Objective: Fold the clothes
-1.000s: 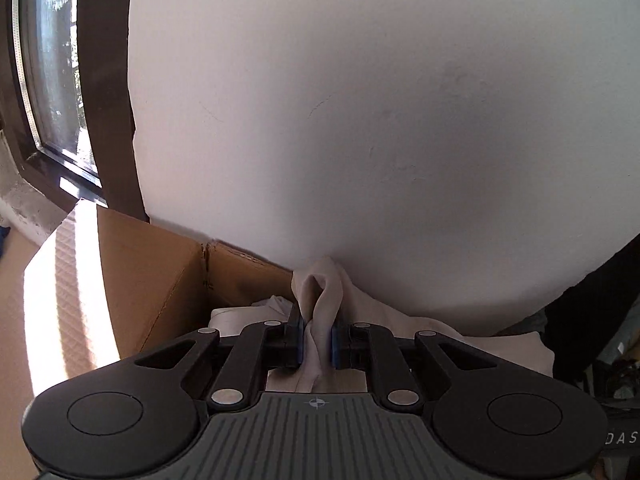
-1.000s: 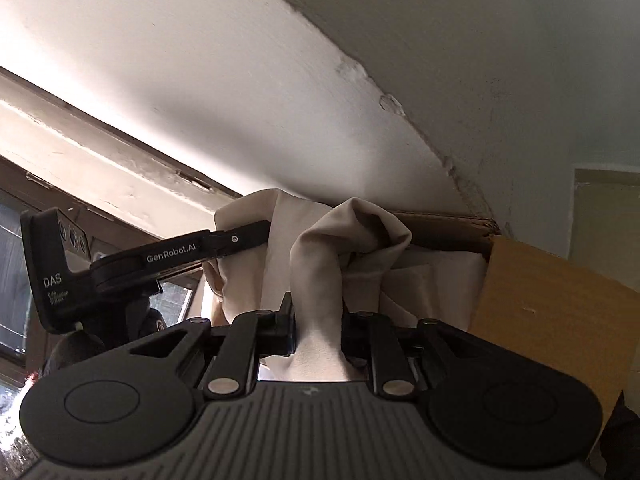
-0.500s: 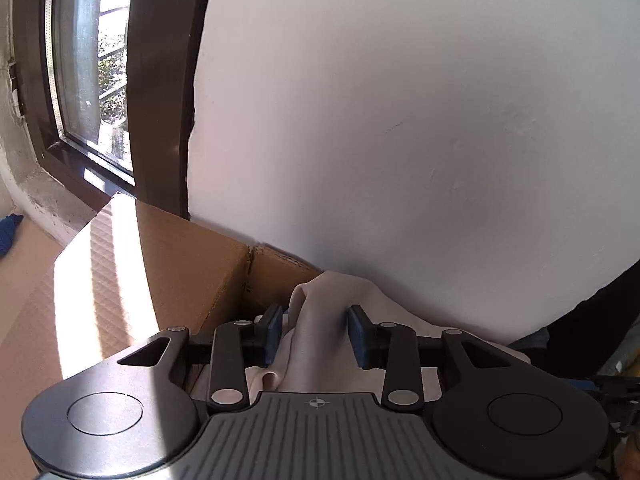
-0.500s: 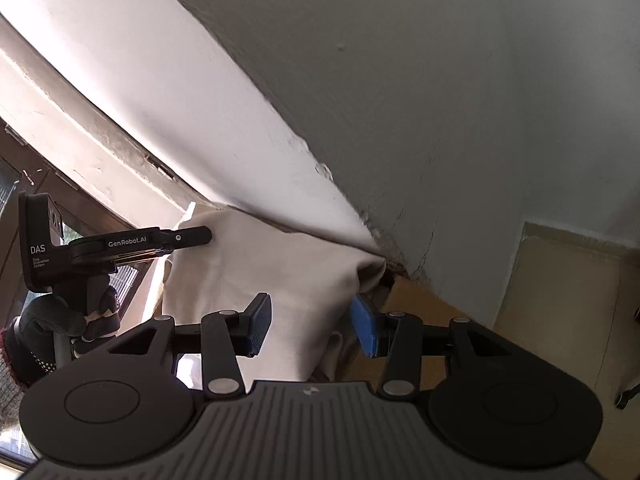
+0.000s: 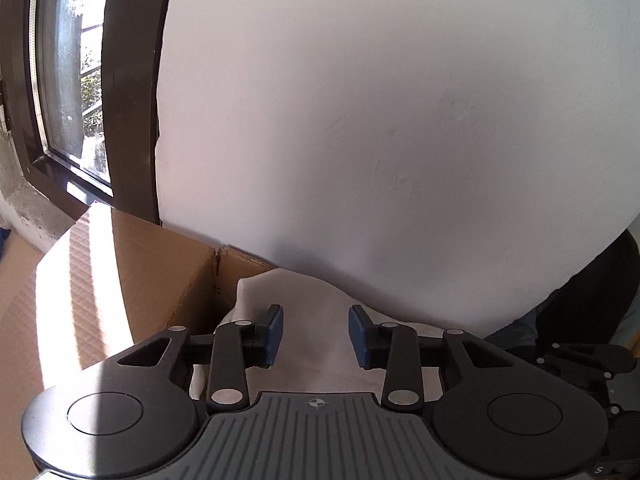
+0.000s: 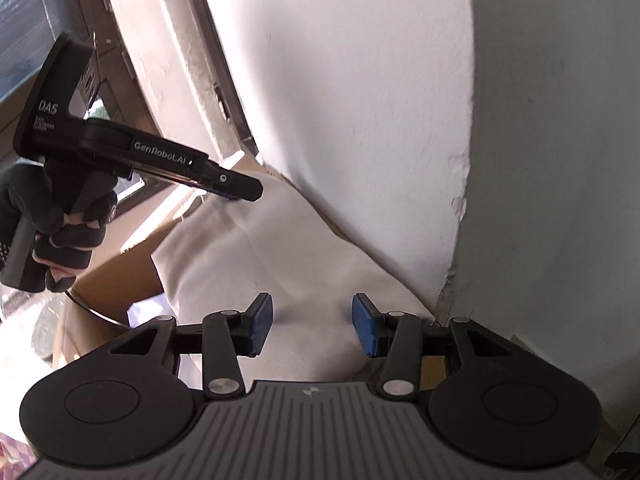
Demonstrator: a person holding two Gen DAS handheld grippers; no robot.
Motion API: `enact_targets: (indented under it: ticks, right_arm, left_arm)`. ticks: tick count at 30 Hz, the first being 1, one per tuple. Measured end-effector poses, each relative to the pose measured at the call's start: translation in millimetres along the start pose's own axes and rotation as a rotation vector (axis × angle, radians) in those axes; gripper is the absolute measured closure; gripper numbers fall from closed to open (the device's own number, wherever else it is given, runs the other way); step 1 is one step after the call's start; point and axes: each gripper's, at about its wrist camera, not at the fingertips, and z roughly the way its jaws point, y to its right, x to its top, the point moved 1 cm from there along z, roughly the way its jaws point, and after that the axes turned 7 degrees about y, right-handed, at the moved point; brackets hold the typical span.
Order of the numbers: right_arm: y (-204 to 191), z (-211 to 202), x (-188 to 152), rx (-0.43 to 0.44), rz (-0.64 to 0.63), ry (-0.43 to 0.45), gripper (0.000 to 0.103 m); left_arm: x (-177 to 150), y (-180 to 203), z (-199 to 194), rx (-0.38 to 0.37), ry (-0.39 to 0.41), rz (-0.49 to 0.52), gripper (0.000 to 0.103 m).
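Cloth (image 6: pixel 256 264) lies in a brown box (image 5: pixel 132 280) by the wall (image 5: pixel 400 120). It sits between the pads of both grippers, but no pad presses on it. The left gripper (image 5: pixel 316 336) has its jaws apart and they are closing a little. The right gripper (image 6: pixel 313 330) has its jaws apart too and holds nothing. The cloth looks soft, light and floppy, so it will bend and sag when lifted. A good place to pinch it is probably an edge or corner, one for each gripper.
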Motion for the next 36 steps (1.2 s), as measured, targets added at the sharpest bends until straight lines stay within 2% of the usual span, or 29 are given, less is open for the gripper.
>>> enact_targets:
  ticks: [5,8,15,17,19,21,23,25,30,33,36]
  right_arm:
    - [-6,17,-19,-0.01,-0.019,-0.068,0.053]
    - [10,18,-35,-0.005,-0.014,-0.087,0.052]
    - [12,20,-34,0.02,-0.023,-0.087,0.047]
    - [21,5,-32,0.046,-0.044,-0.087,0.045]
    - [24,-1,-27,0.069,-0.073,-0.086,0.043]
    - [24,-5,-23,0.091,-0.108,-0.086,0.034]
    - [23,-6,-19,0.119,-0.137,-0.085,0.033]
    - [24,-8,-15,0.149,-0.162,-0.086,0.03]
    - [41,-32,2,0.242,-0.211,-0.077,0.019]
    - [48,-41,10,0.298,-0.239,-0.073,0.013]
    - [58,-52,17,0.37,-0.263,-0.088,0.008]
  left_arm:
    - [-8,-6,24,0.02,-0.034,-0.014,0.065]
    - [-13,-6,34,0.033,-0.049,0.004,0.066]
    - [-8,-7,30,0.051,-0.038,-0.049,0.064]
    - [-2,-4,21,0.064,-0.036,-0.065,0.058]
    - [3,1,10,0.081,-0.029,-0.073,0.045]
    - [9,8,-3,0.103,-0.016,-0.083,0.037]
    - [13,17,-17,0.129,0.004,-0.104,0.03]
    - [17,26,-32,0.163,0.022,-0.136,0.02]
    - [25,63,-68,0.295,0.051,-0.139,0.011]
    - [26,90,-84,0.381,0.067,-0.145,0.011]
    - [22,110,-105,0.433,0.12,-0.193,0.011]
